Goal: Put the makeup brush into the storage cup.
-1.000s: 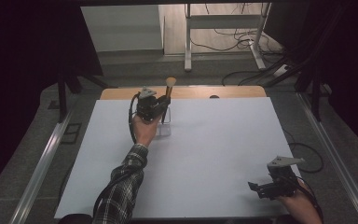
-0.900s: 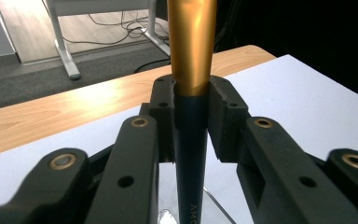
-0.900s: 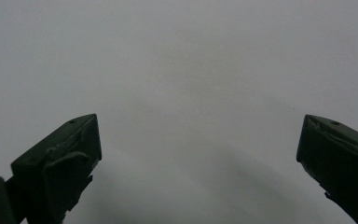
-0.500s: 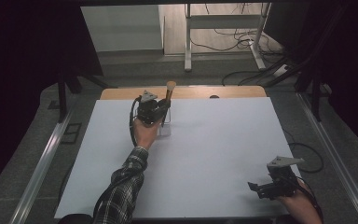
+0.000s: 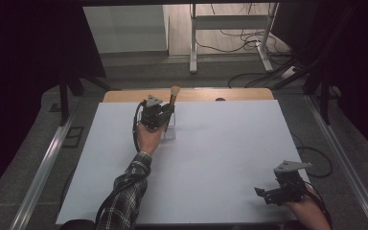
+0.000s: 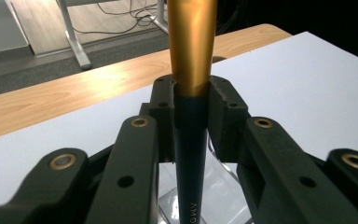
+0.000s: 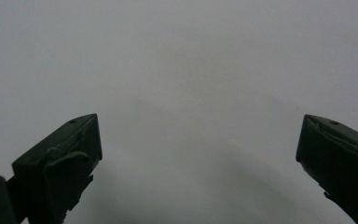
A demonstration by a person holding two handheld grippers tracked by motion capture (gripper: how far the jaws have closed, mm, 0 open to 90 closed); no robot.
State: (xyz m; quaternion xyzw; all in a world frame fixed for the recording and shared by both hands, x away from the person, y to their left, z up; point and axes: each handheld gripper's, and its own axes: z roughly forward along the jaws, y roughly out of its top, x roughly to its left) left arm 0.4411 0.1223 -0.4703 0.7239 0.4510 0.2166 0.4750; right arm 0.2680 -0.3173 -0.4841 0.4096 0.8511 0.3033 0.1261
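White sheet [image 5: 220, 158] covers most of a wooden table [image 5: 124, 96]; bare wood shows as a strip along the far edge. Dark surround, grey floor beyond, a metal desk frame [image 5: 230, 24] and loose cables [image 5: 249, 38] at the back.

Left gripper [image 6: 192, 100]: jaws drawn in tight against a makeup brush [image 6: 190, 60], one pad on each side. Grip sits right where the gold ferrule meets the dark handle. Brush stands near upright, slightly tilted. Handle runs down between the jaw links; pale lettering on it near the bottom edge of the left gripper view, too cut off to read.

High view: left gripper [image 5: 165, 115] is at the far left-centre of the sheet, close to the wood strip. Brush [image 5: 174, 92] shows its tan bristle head above the gripper, pointing up and away from the person. Clear holder [image 5: 169, 130] stands on the sheet just beside and under the gripper; the brush handle's lower end is at or in it, cannot tell which. Left hand [image 5: 148, 139] in a plaid sleeve [image 5: 124, 196] reaches in from the bottom.

Right gripper [image 7: 198, 154]: jaws wide apart, nothing between them, plain white sheet beneath. In the high view it [image 5: 263, 193] sits low at the near right corner of the sheet, well apart from the brush, right hand [image 5: 306, 211] behind it.
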